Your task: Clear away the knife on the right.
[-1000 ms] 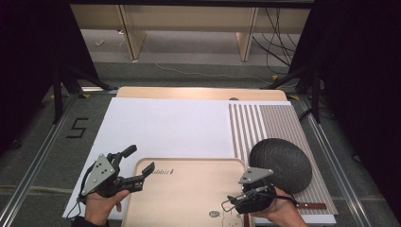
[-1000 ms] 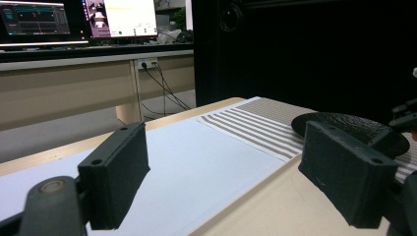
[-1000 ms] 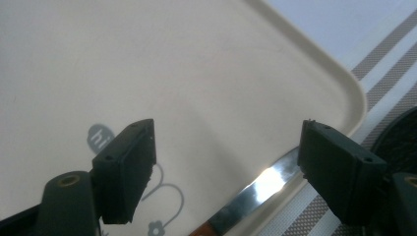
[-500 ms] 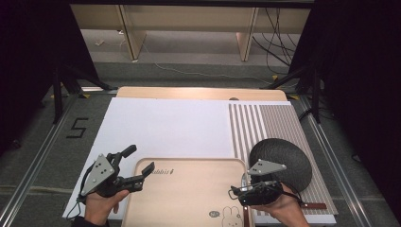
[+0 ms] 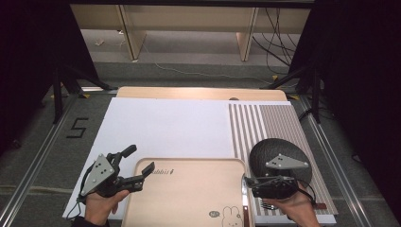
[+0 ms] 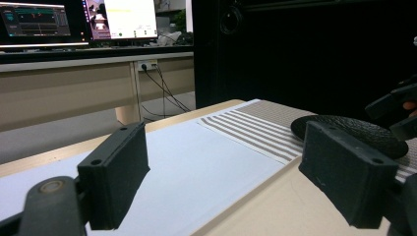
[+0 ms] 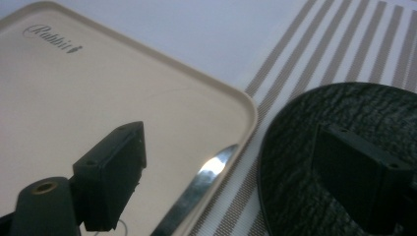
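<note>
A beige tray [image 5: 189, 189] with a rabbit print lies at the table's front, on a white sheet [image 5: 165, 127]. To its right a black round plate [image 5: 269, 153] sits on a striped placemat [image 5: 269, 123]. A knife blade [image 7: 204, 182] lies along the tray's right rim. My right gripper [image 5: 249, 183] hovers over that rim, pointing left. Its jaws have just been opening and now stand open [image 7: 231, 147], gripping nothing, with the blade lying below the gap. My left gripper [image 5: 140, 160] is open at the tray's left rim, with nothing between its jaws [image 6: 221, 142].
A wooden board [image 5: 198, 92] shows beyond the white sheet. Metal rails [image 5: 42, 156] run along both sides of the table. Dark stands and cables [image 5: 279, 33] are at the back. A brown end [image 5: 321, 205] lies on the placemat's front edge.
My right gripper has moved to the right and slightly away from the tray's front, over the plate's near edge. The left gripper has stayed in place.
</note>
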Available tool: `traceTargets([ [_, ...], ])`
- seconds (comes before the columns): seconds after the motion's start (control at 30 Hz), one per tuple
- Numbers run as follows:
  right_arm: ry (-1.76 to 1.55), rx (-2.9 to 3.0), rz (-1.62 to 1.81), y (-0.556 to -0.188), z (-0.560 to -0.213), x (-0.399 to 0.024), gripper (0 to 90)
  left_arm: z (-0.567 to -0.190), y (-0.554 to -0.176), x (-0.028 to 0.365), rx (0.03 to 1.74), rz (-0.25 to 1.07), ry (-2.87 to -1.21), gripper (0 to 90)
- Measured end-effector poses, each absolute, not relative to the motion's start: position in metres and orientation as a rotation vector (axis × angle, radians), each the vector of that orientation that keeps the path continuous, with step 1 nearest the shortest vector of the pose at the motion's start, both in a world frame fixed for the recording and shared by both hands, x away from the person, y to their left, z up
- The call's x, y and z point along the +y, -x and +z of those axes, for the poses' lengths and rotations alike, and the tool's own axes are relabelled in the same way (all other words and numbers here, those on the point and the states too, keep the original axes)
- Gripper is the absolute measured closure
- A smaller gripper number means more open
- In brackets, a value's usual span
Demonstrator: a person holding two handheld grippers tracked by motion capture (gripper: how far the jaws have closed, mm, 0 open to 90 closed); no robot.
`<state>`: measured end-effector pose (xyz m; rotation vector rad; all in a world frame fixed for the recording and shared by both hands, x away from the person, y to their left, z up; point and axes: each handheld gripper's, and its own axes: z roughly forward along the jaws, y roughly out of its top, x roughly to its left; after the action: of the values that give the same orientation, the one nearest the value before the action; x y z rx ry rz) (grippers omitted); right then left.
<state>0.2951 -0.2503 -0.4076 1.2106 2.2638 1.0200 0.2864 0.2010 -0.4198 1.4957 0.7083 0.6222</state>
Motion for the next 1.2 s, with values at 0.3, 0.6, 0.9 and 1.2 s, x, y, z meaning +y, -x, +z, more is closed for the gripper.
traceTargets([
  [0.3, -1.336, 2.183, 0.987, -0.293, -0.403, -0.278, 14.2, -0.42, -0.286, 0.202, 0.713, 0.622, -1.491, 17.3],
  [0.6, -1.383, 2.142, 0.965, -0.291, -0.403, -0.299, 14.3, -0.42, -0.286, 0.203, 0.722, 0.621, -1.487, 17.3],
  [0.9, -1.406, 2.102, 0.95, -0.287, -0.405, -0.316, 14.4, -0.42, -0.287, 0.202, 0.727, 0.624, -1.49, 17.3],
  [1.2, -1.475, 2.049, 0.936, -0.281, -0.407, -0.335, 14.3, -0.42, -0.287, 0.203, 0.731, 0.622, -1.485, 17.3],
])
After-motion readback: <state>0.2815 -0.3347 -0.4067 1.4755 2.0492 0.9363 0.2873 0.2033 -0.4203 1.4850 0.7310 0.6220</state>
